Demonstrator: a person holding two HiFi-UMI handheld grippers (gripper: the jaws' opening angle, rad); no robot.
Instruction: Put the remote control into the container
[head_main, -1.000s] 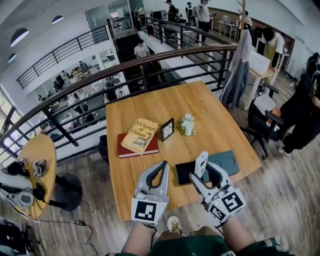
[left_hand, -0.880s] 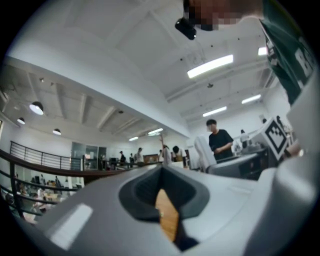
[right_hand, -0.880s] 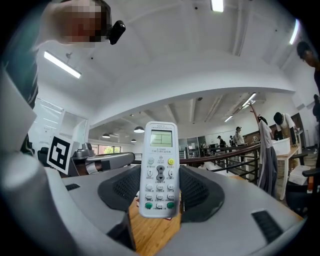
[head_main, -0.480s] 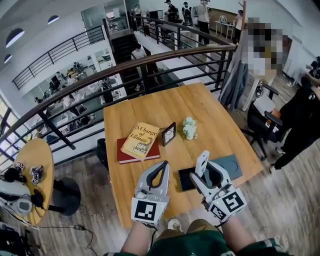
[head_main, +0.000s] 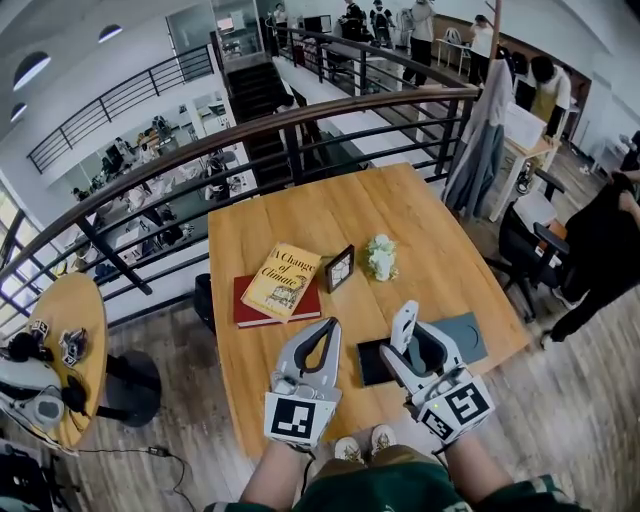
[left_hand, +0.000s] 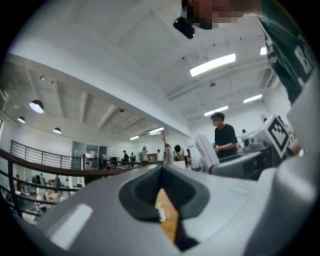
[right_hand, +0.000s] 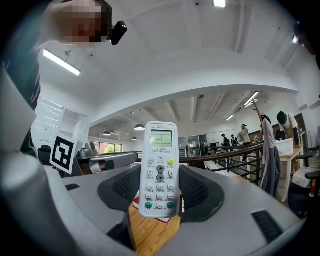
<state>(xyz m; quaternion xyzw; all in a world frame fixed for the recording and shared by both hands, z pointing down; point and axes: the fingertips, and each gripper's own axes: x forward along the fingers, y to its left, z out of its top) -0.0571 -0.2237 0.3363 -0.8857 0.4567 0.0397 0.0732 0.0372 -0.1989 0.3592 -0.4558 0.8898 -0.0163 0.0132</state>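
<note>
Remote control (right_hand: 159, 170) upright, clamped between fingers (right_hand: 200, 192) of right gripper (head_main: 420, 345), container (head_main: 465, 335) on desk (head_main: 300, 215) just below fingers, left gripper (head_main: 328, 330) fingers pressed together, empty.

We stand on the mezzanine of a large open-plan office: a curved metal railing (head_main: 300, 115) edges the landing. Beyond it we look down on a lower floor of crowded desks (head_main: 160, 185) with people at them, and a staircase (head_main: 255, 92) leads down. On our own level we see a wooden table (head_main: 300, 215), an office chair (head_main: 522, 250), a group of people (head_main: 420, 18) standing at the far end, and strip lights (left_hand: 212, 64) in a white ceiling.
</note>
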